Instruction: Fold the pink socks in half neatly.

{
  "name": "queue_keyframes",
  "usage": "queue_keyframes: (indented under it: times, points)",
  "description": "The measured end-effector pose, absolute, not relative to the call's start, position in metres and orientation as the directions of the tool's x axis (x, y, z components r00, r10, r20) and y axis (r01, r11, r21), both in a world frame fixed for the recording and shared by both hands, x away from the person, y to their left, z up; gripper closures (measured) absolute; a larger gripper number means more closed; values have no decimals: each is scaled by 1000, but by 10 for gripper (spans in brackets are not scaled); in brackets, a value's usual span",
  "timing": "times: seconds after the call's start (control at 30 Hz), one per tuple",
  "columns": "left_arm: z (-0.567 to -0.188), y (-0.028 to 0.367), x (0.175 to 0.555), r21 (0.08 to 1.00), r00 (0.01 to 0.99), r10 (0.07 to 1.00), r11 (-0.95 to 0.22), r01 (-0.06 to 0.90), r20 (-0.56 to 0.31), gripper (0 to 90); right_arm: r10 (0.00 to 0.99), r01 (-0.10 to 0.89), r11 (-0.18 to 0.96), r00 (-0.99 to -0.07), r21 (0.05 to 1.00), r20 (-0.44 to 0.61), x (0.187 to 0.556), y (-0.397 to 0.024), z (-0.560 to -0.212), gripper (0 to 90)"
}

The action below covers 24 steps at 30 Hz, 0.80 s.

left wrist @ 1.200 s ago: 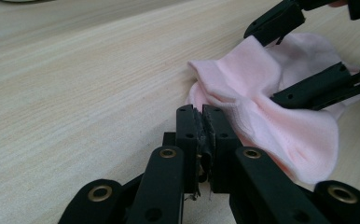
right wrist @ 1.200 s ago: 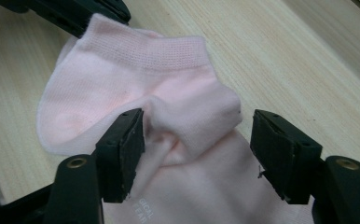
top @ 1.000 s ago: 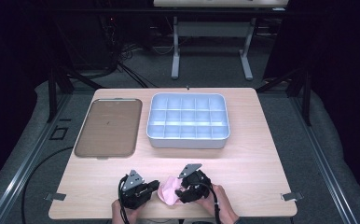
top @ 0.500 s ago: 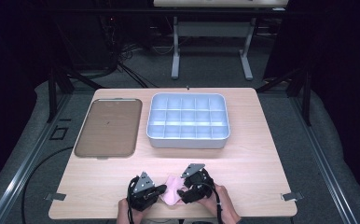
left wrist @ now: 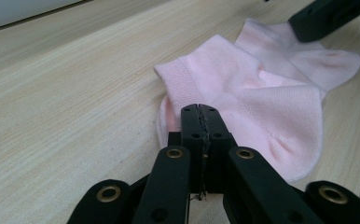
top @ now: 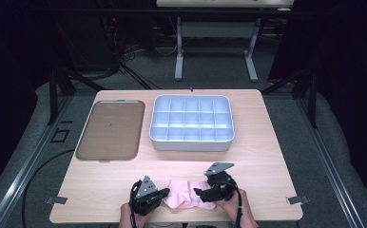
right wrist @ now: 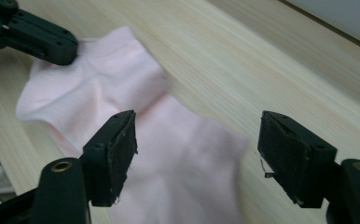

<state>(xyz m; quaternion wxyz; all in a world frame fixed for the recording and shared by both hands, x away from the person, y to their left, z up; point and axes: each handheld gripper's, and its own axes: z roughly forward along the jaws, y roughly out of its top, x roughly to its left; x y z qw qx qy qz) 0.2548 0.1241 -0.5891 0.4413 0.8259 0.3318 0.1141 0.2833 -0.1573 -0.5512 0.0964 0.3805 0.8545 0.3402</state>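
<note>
Right tool (top: 201, 193) farther right, wooden table (top: 267, 156).

Both grippers: black plastic bodies, linkage arms pinned with brass-ringed rivets. Left gripper (left wrist: 200, 122) jaws are blocky, small screw holes seen in the tips. Right gripper (right wrist: 194, 161) pads are rough-textured, edges frayed. A grey three-cornered plate is mounted on each. Black cable is routed along the right forearm.

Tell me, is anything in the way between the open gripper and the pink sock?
Nothing visible is. The right gripper hangs open just over the pink sock, with only air between. The left gripper is shut at the sock's other end.
</note>
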Motion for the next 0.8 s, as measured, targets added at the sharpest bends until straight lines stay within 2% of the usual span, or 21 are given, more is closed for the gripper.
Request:
queue_keyframes:
  times: [0.03,0.13,0.17,0.23,0.43,0.6,0.8]
  points:
    - [-589,124,255,805,753,650,-388,449,-107,895,715,614,497,-690,613,112,282,-167,-546,313]
    - [-589,124,255,805,751,652,-387,450,-107,895,758,668,533,-649,520,57,277,-183,-540,355]
    - [-589,124,254,805,747,654,-378,456,-116,895,769,678,521,-636,518,59,275,-185,-542,380]
    - [-589,124,254,805,748,654,-379,455,-114,895,780,664,458,-619,591,90,273,-185,-555,410]
    - [-589,124,254,805,748,653,-377,459,-120,895,794,690,454,-600,563,95,269,-187,-564,500]
    - [-589,124,254,805,748,652,-379,457,-118,894,796,679,484,-604,552,44,265,-182,-564,566]
    - [-590,125,255,803,748,652,-375,463,-127,894,790,672,490,-612,555,43,258,-178,-563,724]
